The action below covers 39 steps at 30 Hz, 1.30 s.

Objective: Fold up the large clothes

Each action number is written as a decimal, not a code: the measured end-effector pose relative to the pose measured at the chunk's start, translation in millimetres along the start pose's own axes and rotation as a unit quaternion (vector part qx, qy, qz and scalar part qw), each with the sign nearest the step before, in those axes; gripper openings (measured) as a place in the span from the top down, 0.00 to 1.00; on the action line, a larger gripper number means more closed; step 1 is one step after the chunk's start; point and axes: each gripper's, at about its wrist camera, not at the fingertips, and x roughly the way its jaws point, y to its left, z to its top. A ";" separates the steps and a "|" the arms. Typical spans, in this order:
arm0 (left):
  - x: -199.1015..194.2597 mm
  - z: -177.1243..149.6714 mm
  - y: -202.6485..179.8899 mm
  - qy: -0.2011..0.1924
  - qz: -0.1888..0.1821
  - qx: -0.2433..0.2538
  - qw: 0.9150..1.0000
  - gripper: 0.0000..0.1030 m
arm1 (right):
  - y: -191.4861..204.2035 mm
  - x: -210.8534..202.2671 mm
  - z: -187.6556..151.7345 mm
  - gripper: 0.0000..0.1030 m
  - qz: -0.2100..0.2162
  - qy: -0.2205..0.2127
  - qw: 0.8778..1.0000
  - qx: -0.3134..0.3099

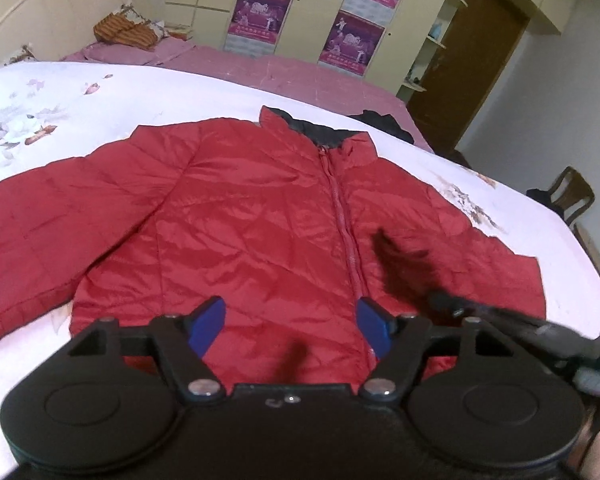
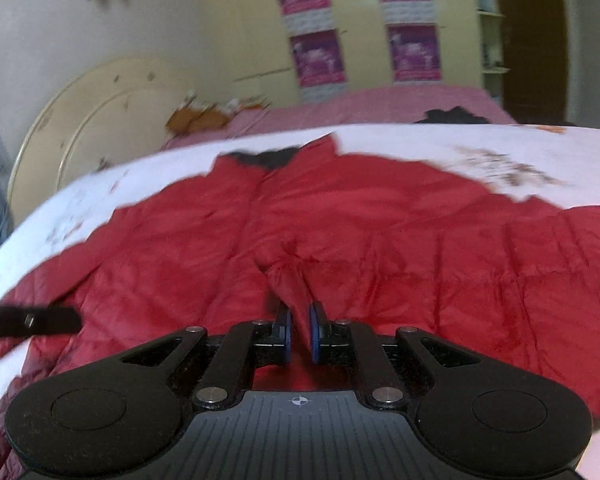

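Red jacket (image 1: 260, 216) is lying front-up and zipped on the bed (image 1: 100, 92), filling the centre of the left wrist view, collar toward the top of the frame, one sleeve running off the left edge and the other toward the right edge.

Right gripper (image 2: 301, 336) is pinching a raised ridge of jacket cloth at lower centre of its own view; its fingers (image 2: 286, 334) are nearly closed with only that fold between them.

Left gripper (image 1: 292, 324) is hanging over the hem at lower centre, spread wide and holding nothing.

Risks, as I judge them:
- The shell looks slick and padded; a thin pinch is likely slipping out if pulled sideways.
- The pinch may be catching only the top layer, so lifting would be separating front from back and bunching the fold.
- With one side unheld, dragging would be skewing the whole jacket across the bed.

Right wrist view is blurred; grip depth is not clear.
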 end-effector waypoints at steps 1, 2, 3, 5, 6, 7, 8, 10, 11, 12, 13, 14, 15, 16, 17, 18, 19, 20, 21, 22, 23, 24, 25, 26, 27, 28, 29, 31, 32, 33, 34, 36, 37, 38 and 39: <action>0.9 1.0 4.8 0.001 -0.003 -0.002 1.000 0.32 | 9.4 6.6 -1.9 0.92 0.002 0.006 1.000 -0.005; 2.1 2.0 9.7 0.003 -0.006 -0.005 1.000 0.32 | 14.1 16.3 0.3 0.91 0.002 0.012 1.000 -0.010; 3.9 3.1 14.5 0.006 -0.009 -0.009 1.000 0.32 | 21.8 23.0 0.2 0.91 0.006 0.017 1.000 -0.016; 7.6 4.6 22.1 0.011 -0.020 -0.013 1.000 0.32 | 36.2 34.2 0.7 0.91 0.016 0.022 0.999 -0.035; 9.8 5.5 23.8 0.014 -0.025 -0.013 1.000 0.32 | 44.1 37.3 0.2 0.89 0.010 0.024 0.998 -0.053; 12.1 6.4 24.6 0.016 -0.030 -0.013 0.999 0.32 | 47.9 39.5 1.4 0.68 0.003 0.022 0.998 -0.065; 15.1 7.6 24.7 0.018 -0.036 -0.012 0.999 0.31 | 49.9 35.7 0.9 0.52 0.000 0.009 0.998 -0.067; 21.7 10.3 21.5 0.023 -0.050 -0.007 0.998 0.31 | 47.8 20.0 4.8 0.23 -0.017 -0.031 0.997 -0.064; 25.9 11.9 17.9 0.025 -0.059 -0.004 0.998 0.31 | 44.9 12.1 6.1 0.23 -0.018 -0.040 0.997 -0.061; 30.5 13.5 13.5 0.028 -0.067 -0.001 0.997 0.31 | 39.8 4.8 8.0 0.24 -0.022 -0.049 0.997 -0.052; 35.6 14.7 8.4 0.032 -0.076 0.002 0.997 0.31 | 32.7 -2.6 10.0 0.39 -0.031 -0.058 0.997 -0.041; 41.2 16.3 2.7 0.036 -0.085 0.003 0.996 0.31 | 23.7 -7.2 12.4 0.50 -0.042 -0.059 0.997 -0.027; 46.4 17.3 -3.2 0.037 -0.095 0.004 0.995 0.31 | 12.0 -11.1 14.9 0.66 -0.052 -0.058 0.997 -0.004; 52.0 18.5 -8.6 0.039 -0.103 0.004 0.994 0.31 | 0.2 -16.4 16.5 0.73 -0.059 -0.062 0.996 0.021; 58.4 19.6 -13.8 0.042 -0.109 0.004 0.993 0.32 | -12.6 -23.1 17.0 0.75 -0.071 -0.066 0.994 0.043; 65.6 20.2 -18.8 0.047 -0.112 0.004 0.993 0.32 | -24.2 -28.9 17.2 0.76 -0.086 -0.067 0.992 0.059; 72.9 20.6 -22.9 0.053 -0.111 0.005 0.992 0.36 | -34.2 -36.4 17.2 0.76 -0.097 -0.065 0.991 0.071; 81.4 21.0 -26.7 0.062 -0.111 0.006 0.992 0.48 | -43.3 -41.1 16.1 0.76 -0.106 -0.064 0.989 0.081; 89.2 21.7 -30.6 0.072 -0.121 0.007 0.990 0.57 | -51.2 -45.9 14.4 0.76 -0.113 -0.064 0.988 0.090; 96.0 21.6 -33.4 0.081 -0.128 0.008 0.988 0.79 | -57.4 -52.3 12.7 0.76 -0.119 -0.064 0.986 0.096; 103.9 21.9 -37.2 0.090 -0.129 0.010 0.987 0.89 | -62.9 -55.7 10.5 0.76 -0.127 -0.062 0.985 0.102; 108.2 21.8 -39.4 0.091 -0.127 0.013 0.988 0.89 | -68.1 -58.7 7.7 0.76 -0.132 -0.061 0.984 0.107; 110.1 22.0 -42.6 0.084 -0.127 0.021 0.988 0.94 | -72.6 -62.1 6.0 0.76 -0.136 -0.060 0.983 0.112; 107.8 22.7 -44.9 0.068 -0.119 0.033 0.990 0.95 | -77.0 -64.4 4.1 0.76 -0.141 -0.060 0.981 0.115; 102.0 24.6 -45.4 0.047 -0.110 0.038 0.992 0.95 | -79.9 -65.9 3.0 0.76 -0.144 -0.060 0.981 0.118; 93.9 26.9 -43.5 0.025 -0.105 0.037 0.993 0.95 | -81.8 -66.7 2.8 0.76 -0.147 -0.062 0.980 0.120; 83.6 29.9 -38.5 0.001 -0.098 0.033 0.995 0.96 | -84.3 -68.9 1.6 0.76 -0.149 -0.064 0.979 0.122; 64.6 33.7 -23.8 -0.036 -0.069 0.029 0.997 0.96 | -88.7 -73.5 0.4 0.76 -0.150 -0.069 0.978 0.126; 55.8 33.8 -14.2 -0.051 -0.050 0.029 0.997 0.96 | -90.3 -73.3 1.4 0.76 -0.150 -0.070 0.978 0.128; 48.8 32.8 -4.3 -0.061 -0.031 0.028 0.997 0.96 | -91.9 -73.6 1.5 0.76 -0.148 -0.070 0.978 0.128; 43.6 31.3 5.3 -0.066 -0.016 0.021 0.997 0.96 | -92.8 -76.9 0.4 0.76 -0.147 -0.070 0.979 0.126; 37.8 26.0 21.2 -0.063 0.002 0.009 0.998 0.96 | -93.2 -73.8 1.4 0.76 -0.145 -0.068 0.979 0.123; 37.6 22.5 26.3 -0.057 0.009 0.007 0.998 0.96 | -93.5 -71.4 2.0 0.76 -0.145 -0.066 0.980 0.122; 37.5 19.2 29.0 -0.055 0.013 0.004 0.998 0.96 | -93.6 -68.5 2.5 0.76 -0.145 -0.063 0.980 0.121; 36.5 16.5 31.3 -0.054 0.016 0.002 0.998 0.96 | -93.6 -65.7 3.0 0.76 -0.146 -0.059 0.980 0.118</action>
